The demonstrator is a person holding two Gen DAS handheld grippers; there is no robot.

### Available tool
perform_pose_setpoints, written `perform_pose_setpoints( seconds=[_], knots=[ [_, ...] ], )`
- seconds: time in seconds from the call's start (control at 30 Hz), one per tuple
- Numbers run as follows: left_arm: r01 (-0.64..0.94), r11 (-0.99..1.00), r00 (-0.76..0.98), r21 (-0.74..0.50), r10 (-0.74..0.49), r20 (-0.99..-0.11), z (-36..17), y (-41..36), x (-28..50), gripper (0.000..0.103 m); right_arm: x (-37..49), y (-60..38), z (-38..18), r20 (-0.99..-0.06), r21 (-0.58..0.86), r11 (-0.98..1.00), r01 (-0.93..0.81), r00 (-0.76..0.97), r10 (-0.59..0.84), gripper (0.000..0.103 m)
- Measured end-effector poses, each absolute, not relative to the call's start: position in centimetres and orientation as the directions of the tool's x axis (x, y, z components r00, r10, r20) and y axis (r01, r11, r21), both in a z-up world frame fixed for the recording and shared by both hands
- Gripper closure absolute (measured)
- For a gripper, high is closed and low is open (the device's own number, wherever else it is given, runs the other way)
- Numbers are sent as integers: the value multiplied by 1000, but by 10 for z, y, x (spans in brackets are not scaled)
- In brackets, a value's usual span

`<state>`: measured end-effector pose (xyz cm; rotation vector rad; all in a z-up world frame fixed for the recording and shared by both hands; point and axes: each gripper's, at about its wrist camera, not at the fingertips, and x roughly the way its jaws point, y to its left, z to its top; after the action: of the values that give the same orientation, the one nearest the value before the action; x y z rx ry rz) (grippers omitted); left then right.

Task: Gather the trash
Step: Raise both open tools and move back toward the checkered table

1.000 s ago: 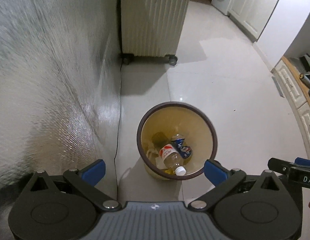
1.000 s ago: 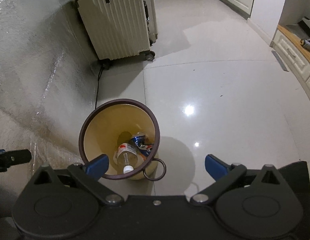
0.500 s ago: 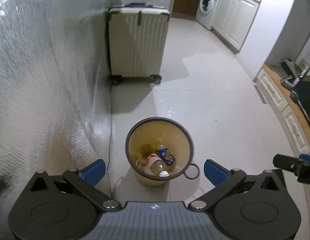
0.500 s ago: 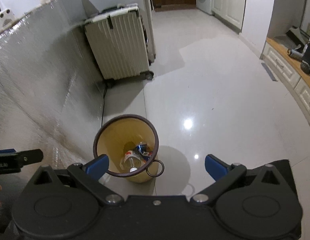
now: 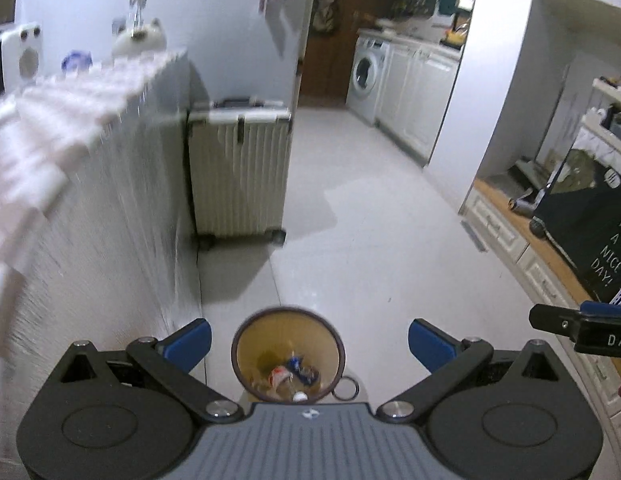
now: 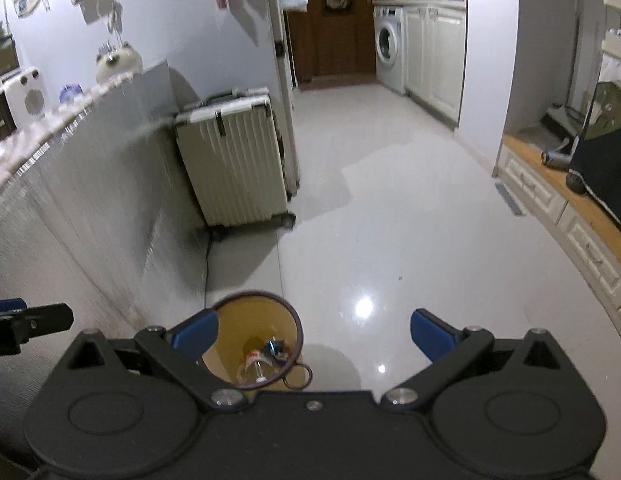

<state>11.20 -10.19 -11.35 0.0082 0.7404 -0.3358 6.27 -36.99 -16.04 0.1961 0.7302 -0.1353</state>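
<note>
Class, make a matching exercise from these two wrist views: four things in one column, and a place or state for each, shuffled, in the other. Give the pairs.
Things
1. trash bin
2. suitcase
3. washing machine
4. left claw

Places or states
A. far end of the room
B. open, empty
C. upright by the wall
D. holding a bottle and can

Pairs: 1-D, 2-C, 3-A, 4-B

Glossy tiled floor (image 6: pixel 410 240), cream suitcase (image 5: pixel 238 168), washing machine (image 6: pixel 388 46)
</note>
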Motion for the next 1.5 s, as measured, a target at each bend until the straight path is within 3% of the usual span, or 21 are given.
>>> perform_pose_setpoints(
  seconds=[0.73,1.13,1.5],
  knots=[
    [211,971,871,-110,-238,-430,2,8,63,0,36,-290,-41,-436,126,992,-1,898,57,0],
    [64,998,946,-23,-68,-316,66,121,68,0,71,-202,21,-339,52,984,-168,924,176,0],
    [-69,997,963,42,78,-257,138,228,124,0,136,-114,90,-279,25,946,-323,906,317,0]
  ],
)
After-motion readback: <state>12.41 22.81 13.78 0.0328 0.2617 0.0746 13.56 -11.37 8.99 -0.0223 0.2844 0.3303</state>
